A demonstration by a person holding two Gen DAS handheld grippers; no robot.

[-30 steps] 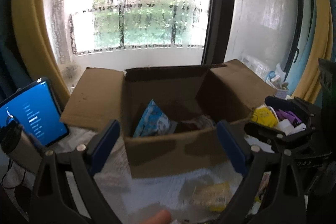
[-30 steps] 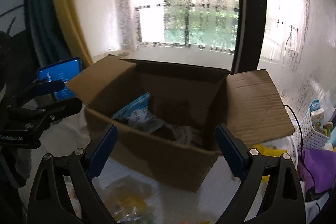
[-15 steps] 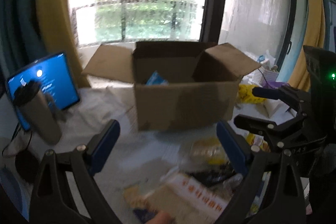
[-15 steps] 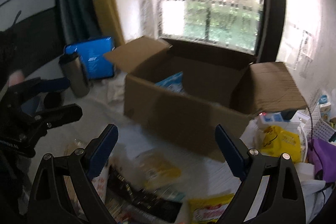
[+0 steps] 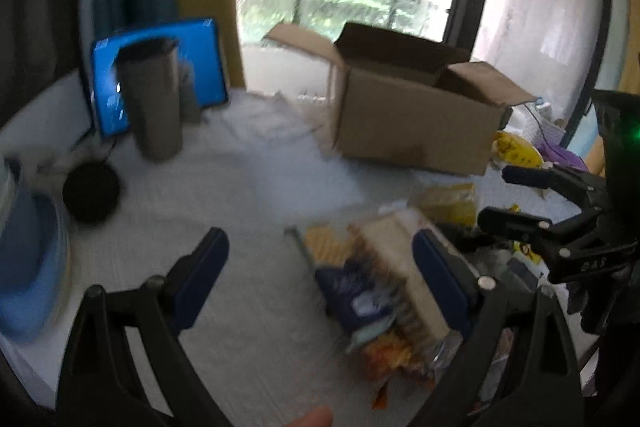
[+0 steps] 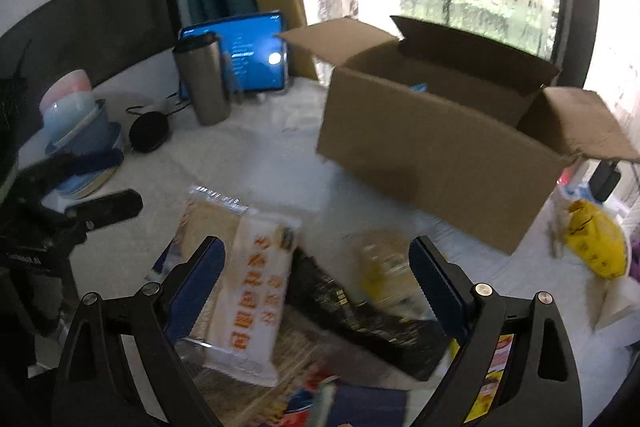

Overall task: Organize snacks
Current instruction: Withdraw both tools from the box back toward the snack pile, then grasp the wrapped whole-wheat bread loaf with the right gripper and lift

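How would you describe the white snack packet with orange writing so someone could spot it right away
Start at the open cardboard box by the window, then come toward the camera to the heap of snacks on the white table. The white packet lies on top at the heap's left end, long and narrow; it alone has big orange characters down its length, next to a black packet.

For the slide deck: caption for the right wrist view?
Open right gripper above a pile of snack packets, open cardboard box behind.

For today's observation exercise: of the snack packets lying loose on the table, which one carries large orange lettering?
The long white packet beside the right gripper's left finger; the neighbouring packets are black and yellowish.
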